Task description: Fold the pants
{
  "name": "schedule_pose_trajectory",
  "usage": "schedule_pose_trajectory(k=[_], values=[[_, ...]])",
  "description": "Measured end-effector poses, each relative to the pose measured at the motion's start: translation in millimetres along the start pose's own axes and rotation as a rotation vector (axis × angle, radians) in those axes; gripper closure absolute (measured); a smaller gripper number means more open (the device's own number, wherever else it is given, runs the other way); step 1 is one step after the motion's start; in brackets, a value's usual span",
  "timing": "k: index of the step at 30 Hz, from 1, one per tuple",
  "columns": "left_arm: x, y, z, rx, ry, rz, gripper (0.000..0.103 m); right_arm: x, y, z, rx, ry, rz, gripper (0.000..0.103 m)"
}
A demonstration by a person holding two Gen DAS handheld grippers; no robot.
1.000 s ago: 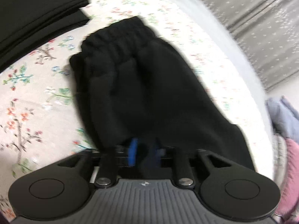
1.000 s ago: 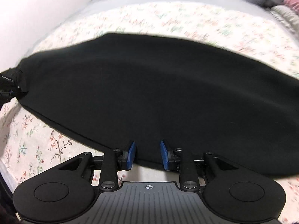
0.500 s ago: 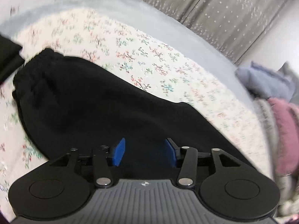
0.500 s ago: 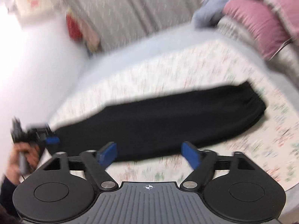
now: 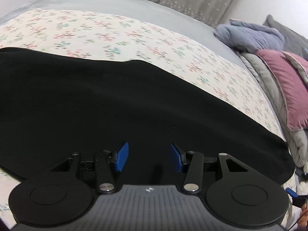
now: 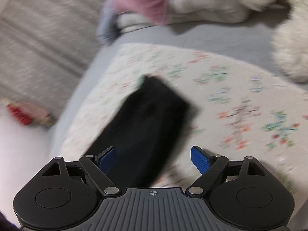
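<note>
**A:** Both grippers apart, nothing clamped. Left gripper (image 5: 148, 157): blue pads (image 5: 121, 156) spread over the black pants (image 5: 119, 104), no cloth between them that I can make out.

**B:** Where are the pants?

**A:** Flat on the bed, on the floral sheet (image 5: 107, 28). In the left wrist view they run as one wide black band across the frame, from the left edge to a rounded end at lower right.

**B:** Right side?

**A:** Right gripper (image 6: 153, 159) jaws wide. One narrow end of the pants (image 6: 152, 119) runs up between the pads and stops square on the floral sheet (image 6: 240, 100). Touching or hovering, can't tell. Frame is motion-blurred.

**B:** Surroundings?

**A:** Grey bedspread (image 5: 107, 2) past the sheet, patterned curtain (image 5: 182, 0) behind. Blue-grey garment (image 5: 250, 34) and pink pillow (image 5: 288, 88) at the right. Right wrist view adds something white and fluffy (image 6: 288, 44) at the top right.
</note>
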State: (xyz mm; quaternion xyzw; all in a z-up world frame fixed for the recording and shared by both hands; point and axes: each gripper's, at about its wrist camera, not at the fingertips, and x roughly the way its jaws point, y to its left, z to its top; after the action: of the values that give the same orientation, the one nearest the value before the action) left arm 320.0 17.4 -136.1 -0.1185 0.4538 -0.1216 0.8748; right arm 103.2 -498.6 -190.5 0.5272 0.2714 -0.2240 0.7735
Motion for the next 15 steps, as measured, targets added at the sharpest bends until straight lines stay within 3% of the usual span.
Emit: schedule_pose_trajectory(k=[2,8,11,15], values=[[1,-2,0,0.019,-0.001,-0.007,0.06,0,-9,3,0.059,-0.014,0.049,0.017],[8,-3,-9,0.028,0.011,0.007,0.06,27,-2,1,0.032,-0.055,0.037,0.016],[4,-2,-10,0.025,0.012,0.003,0.06,24,6,-13,0.021,-0.094,0.016,0.016],[-1,-5,-12,0.027,0.008,-0.01,0.06,23,7,-41,0.095,-0.072,0.086,0.018]])
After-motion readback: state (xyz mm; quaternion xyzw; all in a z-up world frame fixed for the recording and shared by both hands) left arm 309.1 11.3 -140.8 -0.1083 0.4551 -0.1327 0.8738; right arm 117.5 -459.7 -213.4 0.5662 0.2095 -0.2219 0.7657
